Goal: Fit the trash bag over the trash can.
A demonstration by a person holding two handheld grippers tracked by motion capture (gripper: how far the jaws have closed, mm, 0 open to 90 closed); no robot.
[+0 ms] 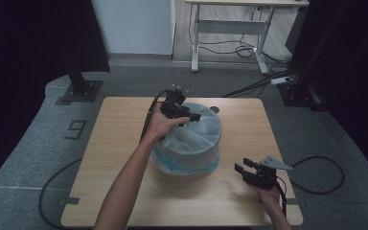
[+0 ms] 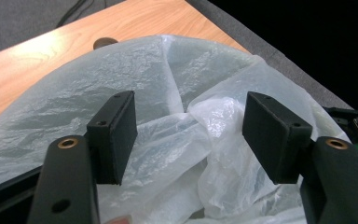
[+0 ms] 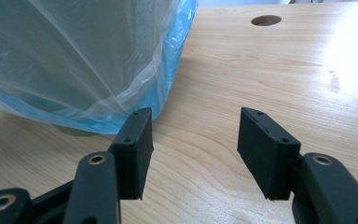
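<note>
We hold the left gripper point(image 2: 189, 135) over the bin point(image 1: 188, 143), jaws released, crumpled plastic liner point(image 2: 223, 154) between them unpinched. Our right gripper point(image 3: 193, 149) rests apart over the desk point(image 3: 261, 70), jaws released, bin beyond its left jaw.

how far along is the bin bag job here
Done, as it looks: the clear plastic bag is draped over the bin, its skirt hanging down the outside to a blue band near the table. In hand: the left hand-held gripper hovers open over bunched bag plastic inside the mouth. Left: probably pushing that plastic down. The right hand-held gripper waits open beside the bin.
</note>
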